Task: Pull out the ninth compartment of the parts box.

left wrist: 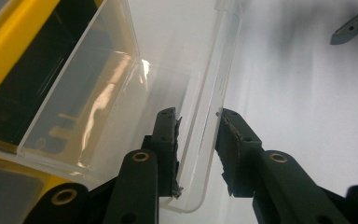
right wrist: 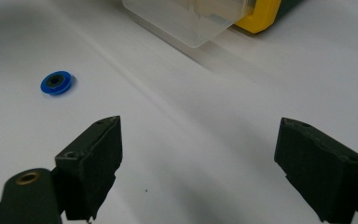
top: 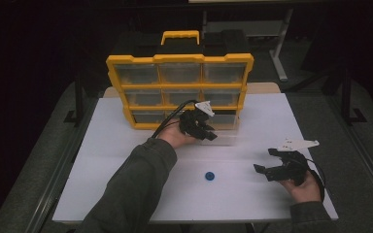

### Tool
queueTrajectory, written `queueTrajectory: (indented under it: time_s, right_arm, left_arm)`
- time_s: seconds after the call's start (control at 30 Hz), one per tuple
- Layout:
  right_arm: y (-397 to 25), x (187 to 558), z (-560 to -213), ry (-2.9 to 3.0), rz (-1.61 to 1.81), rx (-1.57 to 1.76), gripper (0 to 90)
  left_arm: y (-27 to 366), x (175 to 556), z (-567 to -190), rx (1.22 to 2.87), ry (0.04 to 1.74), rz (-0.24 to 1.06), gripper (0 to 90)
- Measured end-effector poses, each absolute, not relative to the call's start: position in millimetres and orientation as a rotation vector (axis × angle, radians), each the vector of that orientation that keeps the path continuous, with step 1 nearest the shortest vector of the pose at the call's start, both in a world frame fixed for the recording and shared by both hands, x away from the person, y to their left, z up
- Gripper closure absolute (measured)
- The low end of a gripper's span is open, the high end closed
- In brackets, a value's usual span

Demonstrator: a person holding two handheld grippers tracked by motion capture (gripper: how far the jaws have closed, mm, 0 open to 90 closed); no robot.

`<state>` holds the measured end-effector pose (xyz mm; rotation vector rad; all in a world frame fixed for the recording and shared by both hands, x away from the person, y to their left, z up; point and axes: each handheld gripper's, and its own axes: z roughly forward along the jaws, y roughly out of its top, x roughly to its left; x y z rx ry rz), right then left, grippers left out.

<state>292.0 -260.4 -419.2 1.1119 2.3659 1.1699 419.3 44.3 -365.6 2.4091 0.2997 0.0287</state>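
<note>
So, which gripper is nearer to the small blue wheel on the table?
Right. The right gripper hovers open just beside the blue wheel; the left gripper is farther back, at the clear drawer.

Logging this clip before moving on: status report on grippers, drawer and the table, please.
Left gripper closed on front wall of clear drawer, drawer pulled partway out of yellow organizer. Right gripper open, empty, over table. Blue wheel lies apart; nothing in the way.
</note>
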Motion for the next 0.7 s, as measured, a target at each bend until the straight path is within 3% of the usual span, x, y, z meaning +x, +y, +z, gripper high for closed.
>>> queueTrajectory:
  time_s: [0.7]
  right_arm:
    - [-260.2, 293.0, -420.1, 2.371, 1.165, 1.110, 14.0]
  left_arm:
    - [46.1, 413.8, -367.4, 2.395, 0.281, 0.012, 69.1]
